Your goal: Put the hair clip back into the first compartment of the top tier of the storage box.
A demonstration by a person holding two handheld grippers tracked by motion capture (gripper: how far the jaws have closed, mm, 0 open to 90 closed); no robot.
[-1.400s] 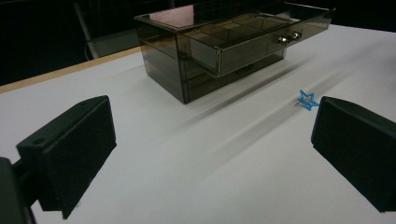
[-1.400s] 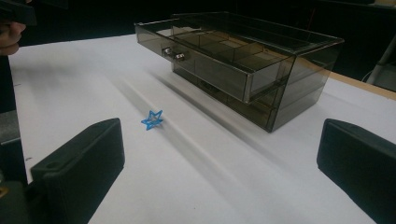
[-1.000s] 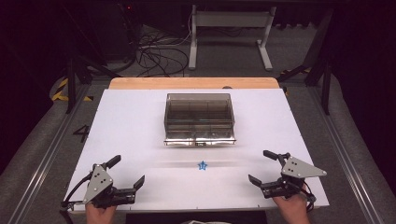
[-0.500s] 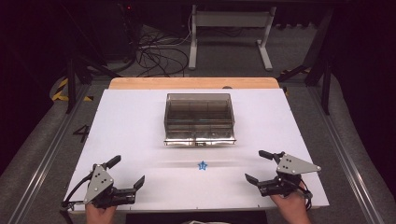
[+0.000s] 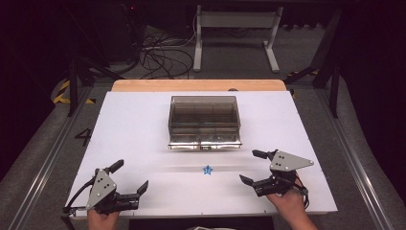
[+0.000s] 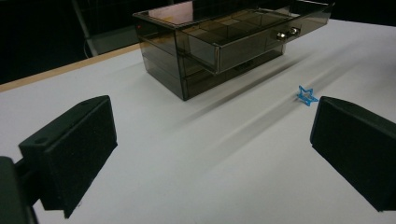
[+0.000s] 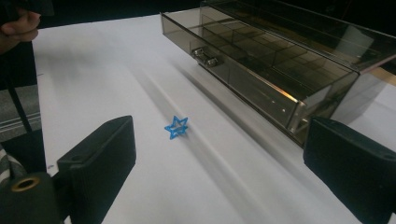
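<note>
High view: right gripper (image 5: 253, 166) being held just right of blue star (image 5: 207, 169) – jaws spread wide, nothing between them, having just been closing slightly. Left gripper (image 5: 130, 176) being held at near left table (image 5: 134, 124) corner, jaws gaping, empty. Star lying flat on white surface, in front of smoky drawer box (image 5: 204, 120) – top drawer (image 6: 243, 37) being seen pulled out.

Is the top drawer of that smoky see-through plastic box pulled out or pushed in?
Pulled out. The top drawer juts forward past the smoky see-through plastic box, showing empty compartments; the lower front sits flush.
</note>
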